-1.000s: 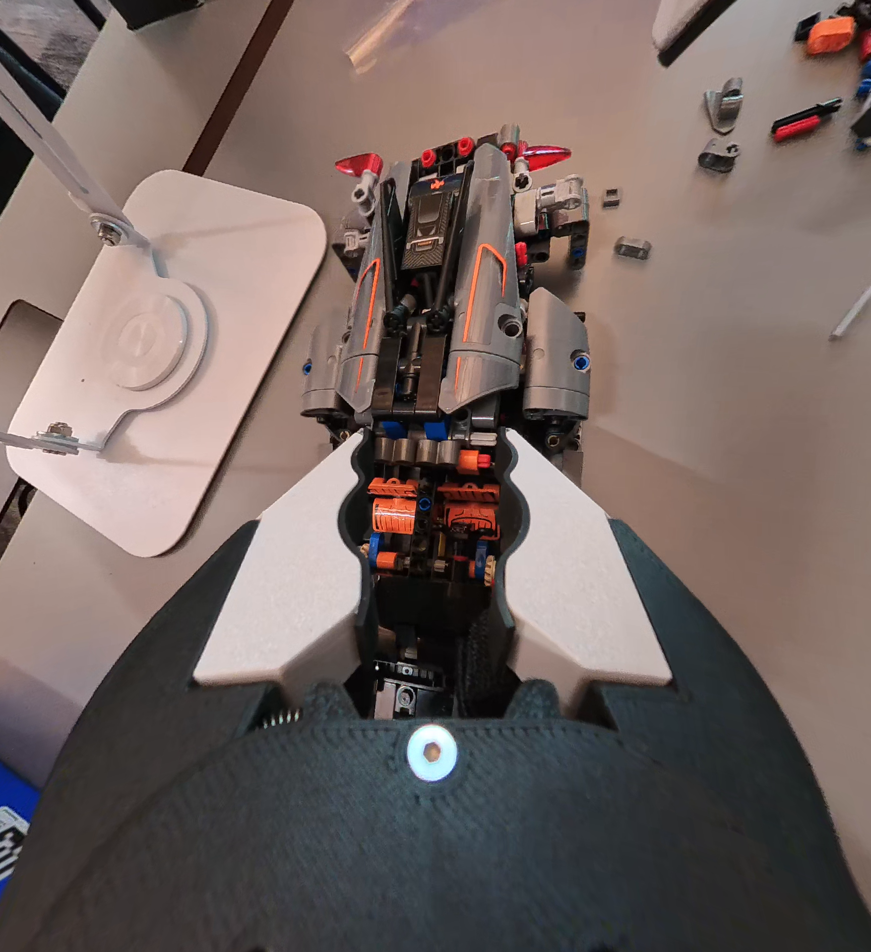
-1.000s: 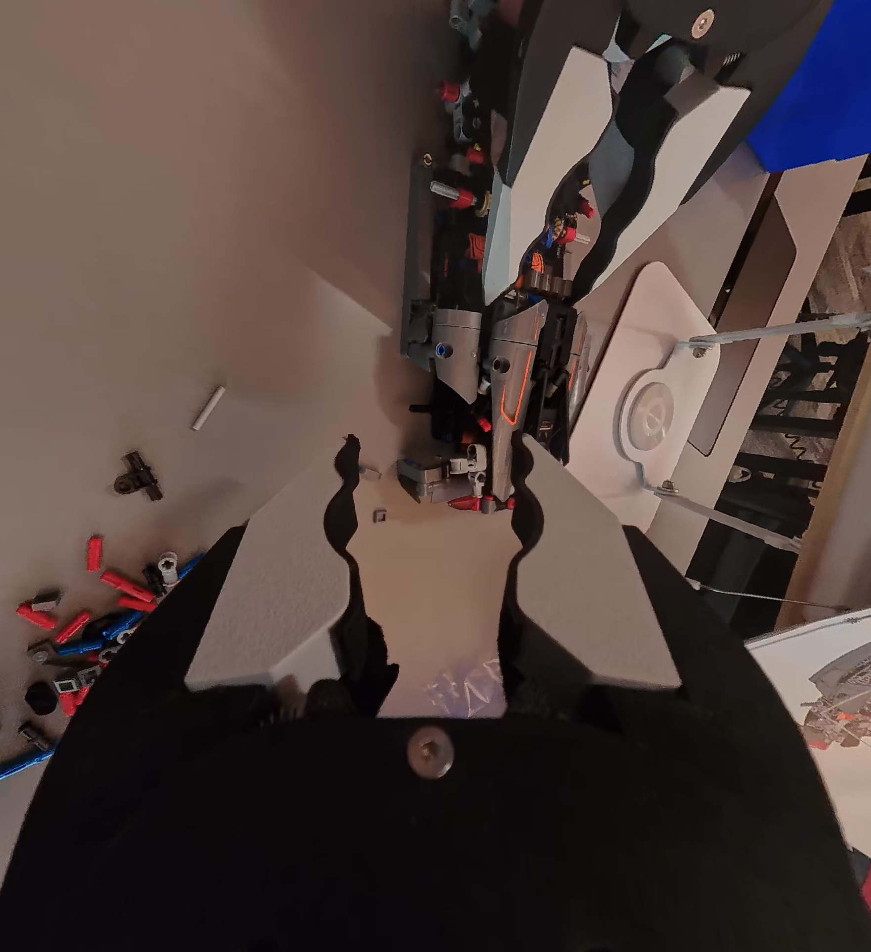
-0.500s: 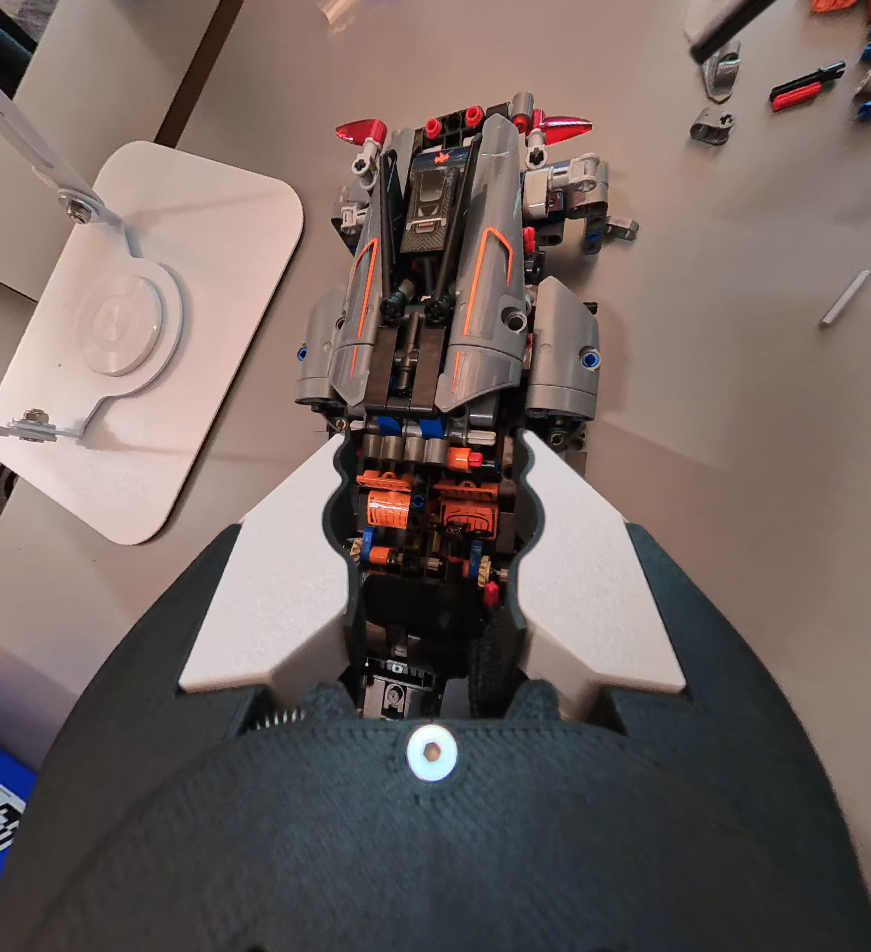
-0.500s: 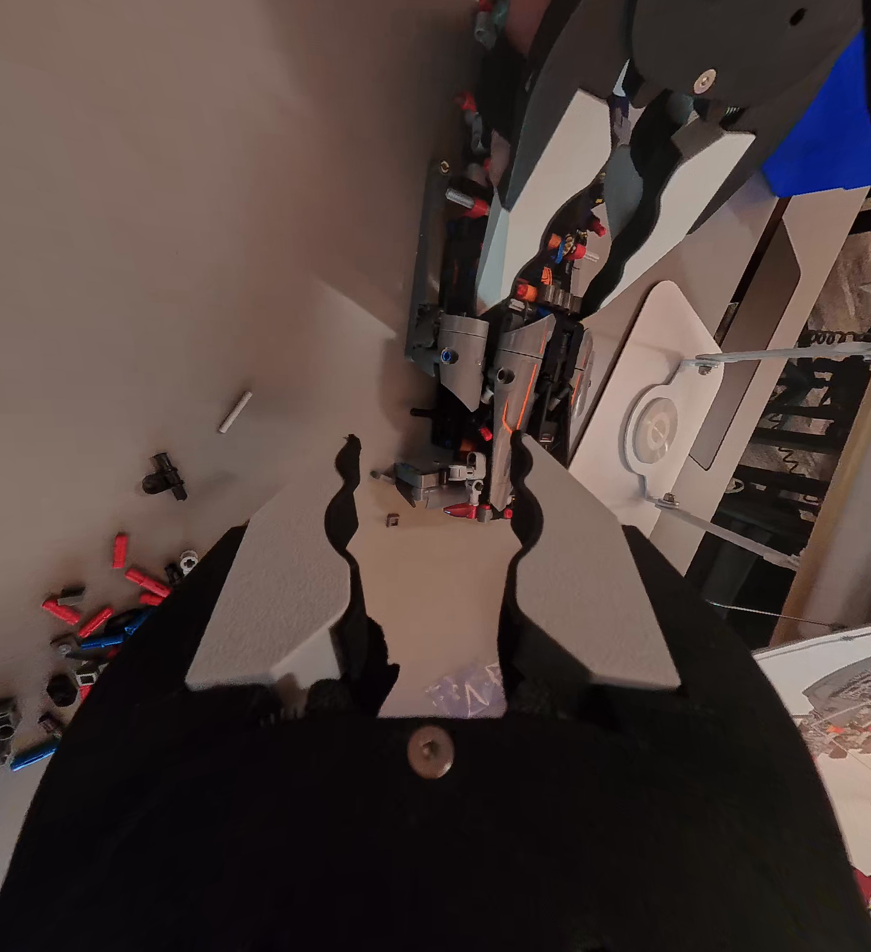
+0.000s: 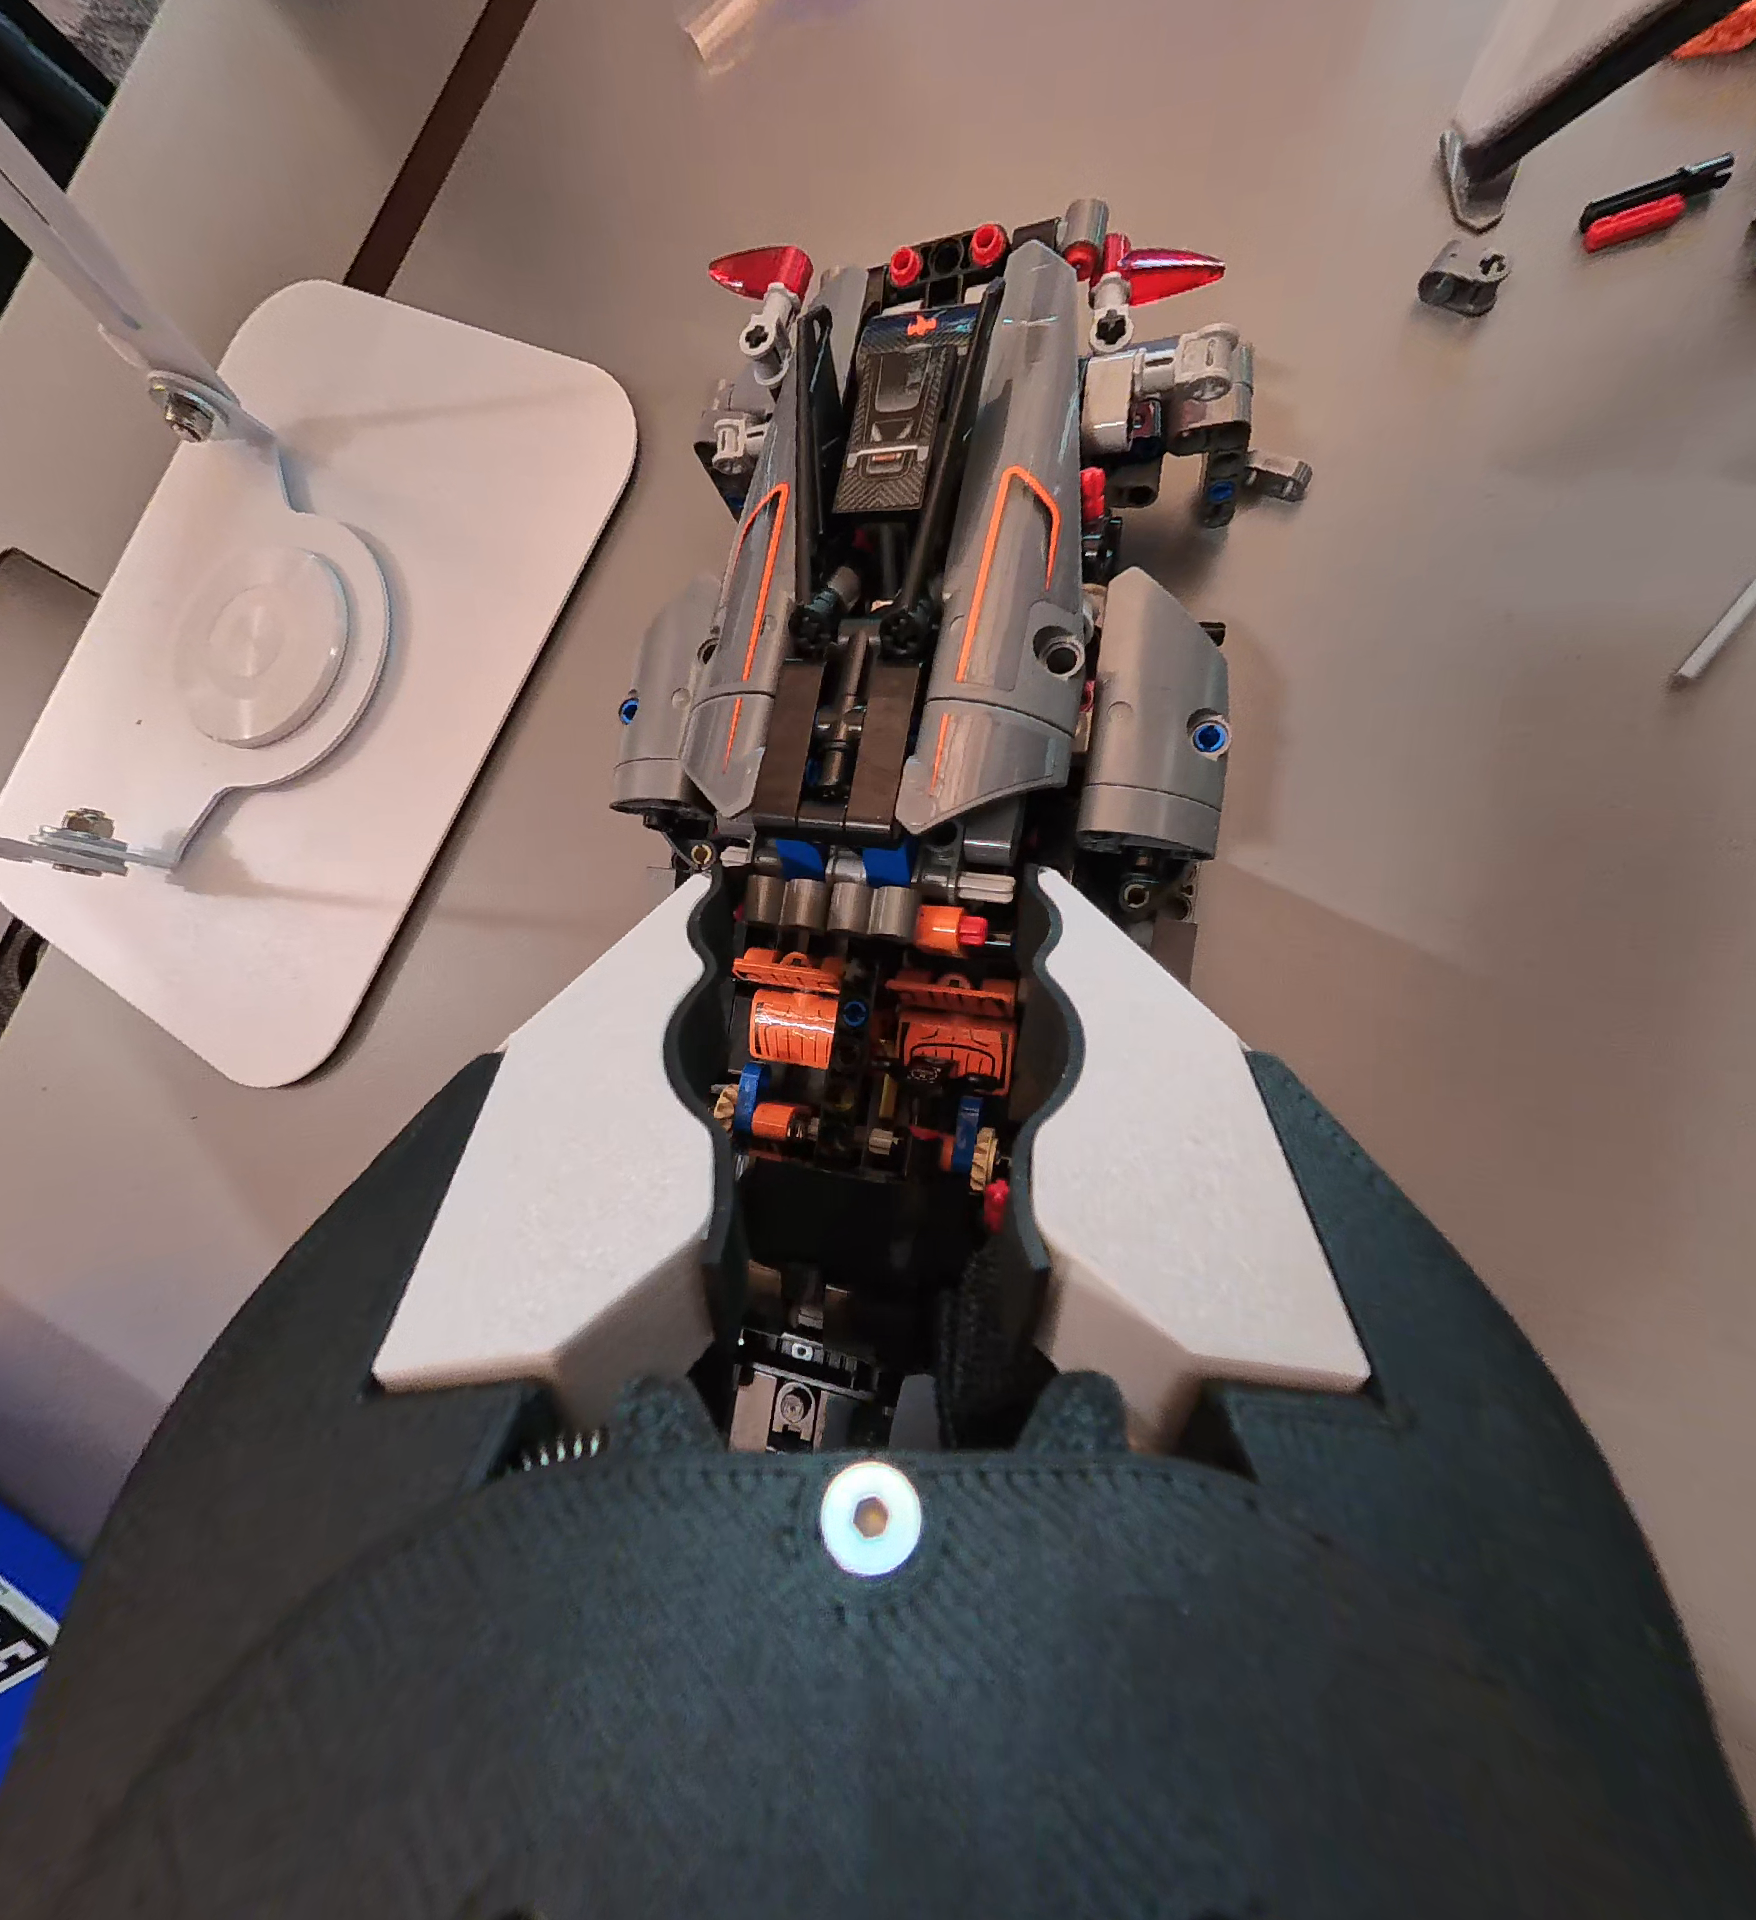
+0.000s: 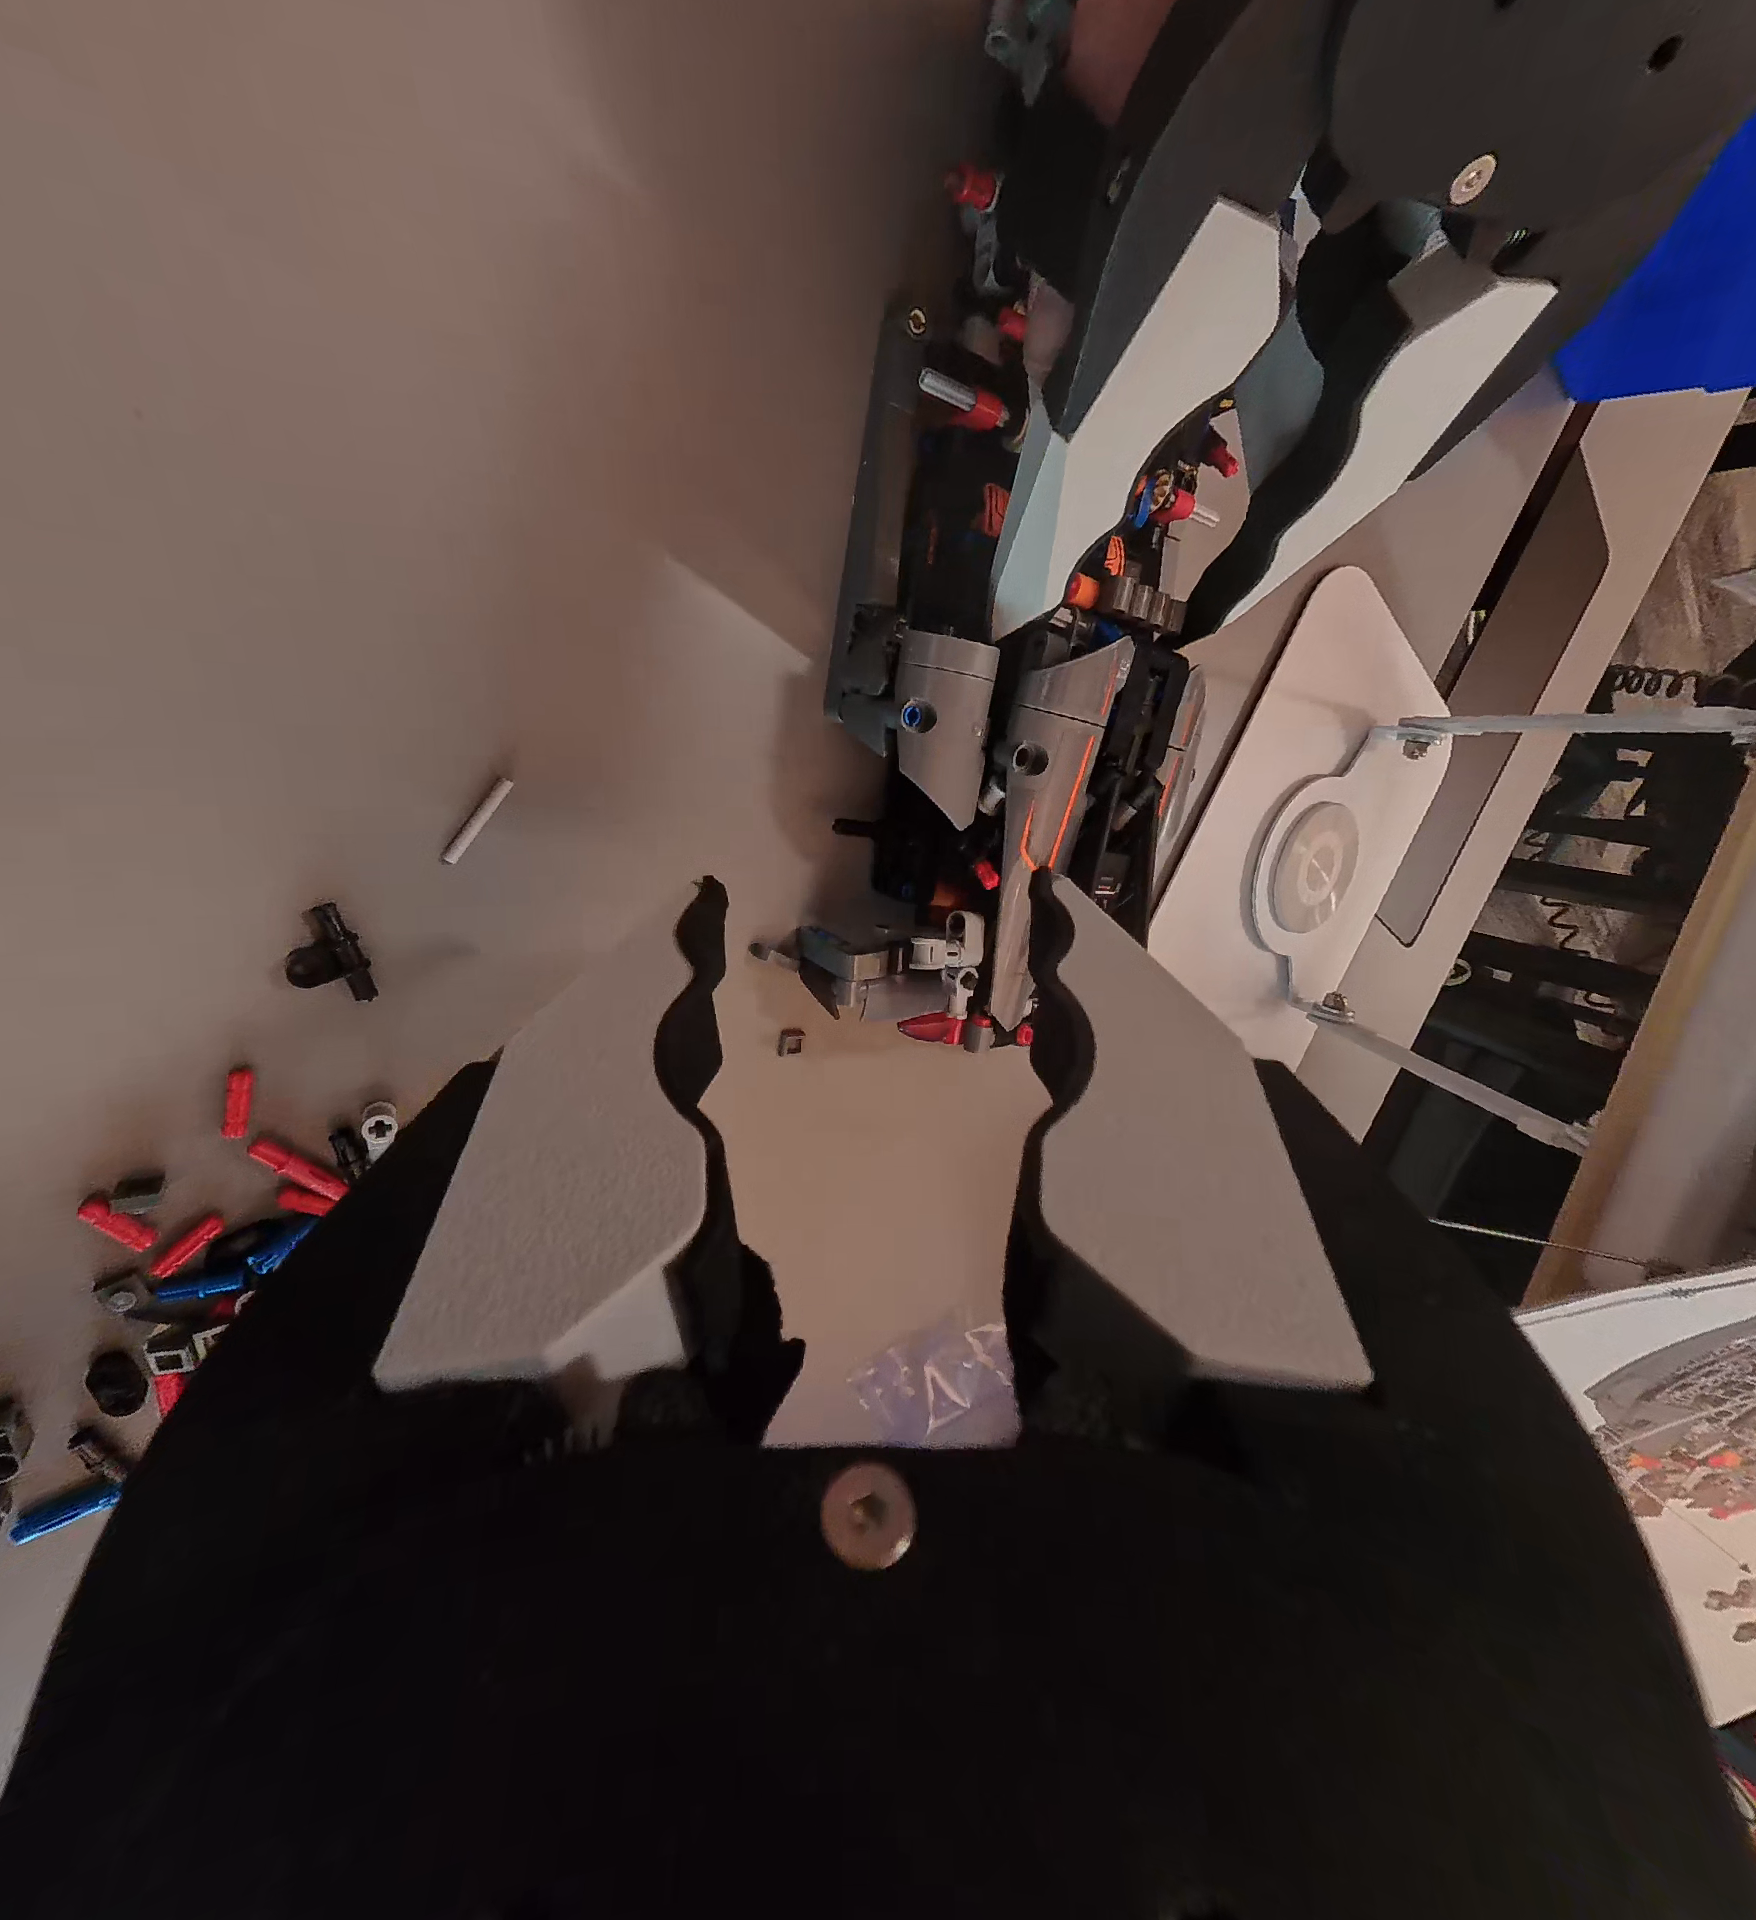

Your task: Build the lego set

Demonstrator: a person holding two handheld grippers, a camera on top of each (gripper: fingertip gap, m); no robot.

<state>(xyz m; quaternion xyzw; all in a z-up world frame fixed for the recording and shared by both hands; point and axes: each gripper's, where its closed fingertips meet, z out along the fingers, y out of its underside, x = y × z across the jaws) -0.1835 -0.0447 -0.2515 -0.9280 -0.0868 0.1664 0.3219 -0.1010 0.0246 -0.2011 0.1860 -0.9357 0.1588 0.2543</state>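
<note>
Lego car (image 5: 905, 644), grey with orange trim

Hobby desk (image 5: 1476, 935): loose bricks (image 6: 178, 1247), instruction booklet (image 6: 1705, 1455).

Glossy plastic lego car (image 5: 915, 582), matt table (image 5: 1476, 935)

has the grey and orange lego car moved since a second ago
Yes: the grey and orange lego car slid slightly right, away from the white stand base.
</note>
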